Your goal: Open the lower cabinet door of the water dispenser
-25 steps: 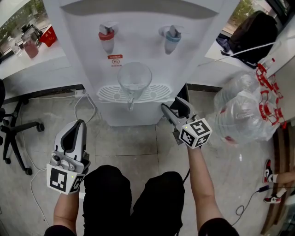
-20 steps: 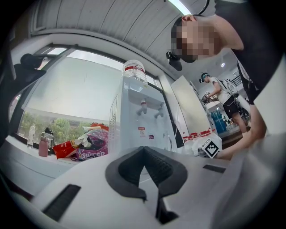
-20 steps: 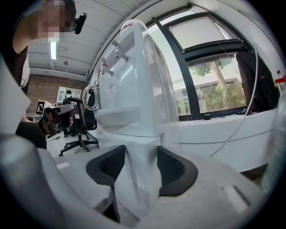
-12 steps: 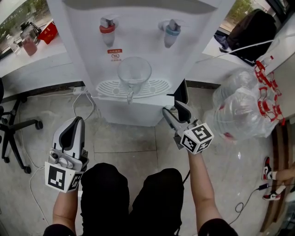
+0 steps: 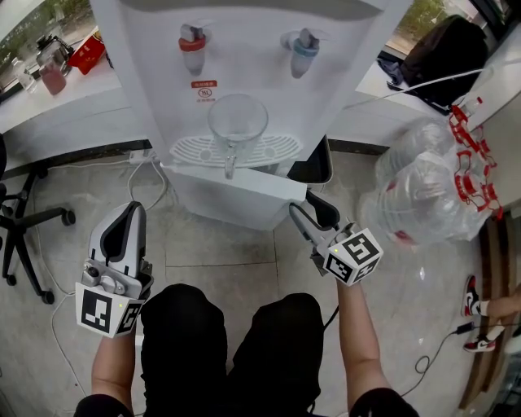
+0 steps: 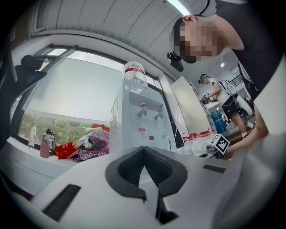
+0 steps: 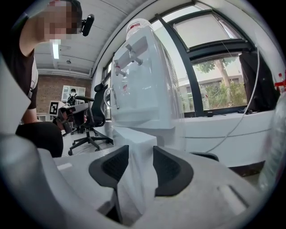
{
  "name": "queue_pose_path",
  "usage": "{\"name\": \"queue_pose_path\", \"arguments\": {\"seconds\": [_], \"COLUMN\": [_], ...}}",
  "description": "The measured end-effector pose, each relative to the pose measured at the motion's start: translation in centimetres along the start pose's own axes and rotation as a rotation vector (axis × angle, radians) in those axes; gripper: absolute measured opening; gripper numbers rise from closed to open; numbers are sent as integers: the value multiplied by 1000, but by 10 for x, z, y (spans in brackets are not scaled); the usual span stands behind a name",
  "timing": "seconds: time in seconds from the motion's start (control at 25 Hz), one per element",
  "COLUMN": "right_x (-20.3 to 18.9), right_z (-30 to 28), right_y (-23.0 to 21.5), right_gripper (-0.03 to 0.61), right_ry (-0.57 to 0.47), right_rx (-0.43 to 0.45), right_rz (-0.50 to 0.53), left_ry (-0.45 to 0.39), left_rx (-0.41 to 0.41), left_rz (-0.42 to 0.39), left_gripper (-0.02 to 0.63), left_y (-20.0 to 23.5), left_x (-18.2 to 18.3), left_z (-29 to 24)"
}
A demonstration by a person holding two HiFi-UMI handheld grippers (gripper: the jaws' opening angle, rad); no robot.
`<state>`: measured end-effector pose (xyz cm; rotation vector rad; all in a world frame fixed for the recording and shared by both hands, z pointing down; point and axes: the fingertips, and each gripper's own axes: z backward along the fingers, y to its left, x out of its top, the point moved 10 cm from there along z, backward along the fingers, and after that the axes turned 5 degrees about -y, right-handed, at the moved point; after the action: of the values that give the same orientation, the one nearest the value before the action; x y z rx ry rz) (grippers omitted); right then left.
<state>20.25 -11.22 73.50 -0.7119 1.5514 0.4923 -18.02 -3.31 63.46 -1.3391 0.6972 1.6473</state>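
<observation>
White flat lower cabinet door standing ajar, its edge pinched between closing fingers of right gripper, left gripper fingers pressed together.

We see a floor of pale grey tiles. A black office chair sits at the left, below a white counter. Dark-framed windows look onto green trees (daylight floods in). A strip light runs along the ribbed ceiling; a brick wall shows far off.
</observation>
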Motion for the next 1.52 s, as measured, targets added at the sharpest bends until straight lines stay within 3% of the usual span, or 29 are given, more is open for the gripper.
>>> {"name": "queue_pose_path", "arguments": {"seconds": [0.16, 0.32, 0.56, 0.72, 1.16, 1.52], "right_x": [2, 0, -2, 4, 9, 11], "right_z": [14, 32, 23, 0, 13, 13], "right_y": [9, 7, -12, -16, 8, 50], "right_gripper": [116, 5, 5, 3, 3, 3], "right_ry": [21, -1, -62, -24, 51, 83], "right_rx": [87, 34, -116, -109, 67, 187], "right_rz": [54, 95, 55, 116, 183, 156], "left_ry": [3, 7, 10, 12, 12, 41], "left_rx": [-1, 1, -4, -17, 21, 52], "left_rz": [3, -1, -3, -9, -44, -26], "left_gripper": [8, 8, 8, 8, 8, 8], "left_y": [0, 1, -1, -5, 4, 7], "left_x": [0, -1, -2, 0, 11, 5], "left_z": [2, 6, 8, 7, 17, 22]}}
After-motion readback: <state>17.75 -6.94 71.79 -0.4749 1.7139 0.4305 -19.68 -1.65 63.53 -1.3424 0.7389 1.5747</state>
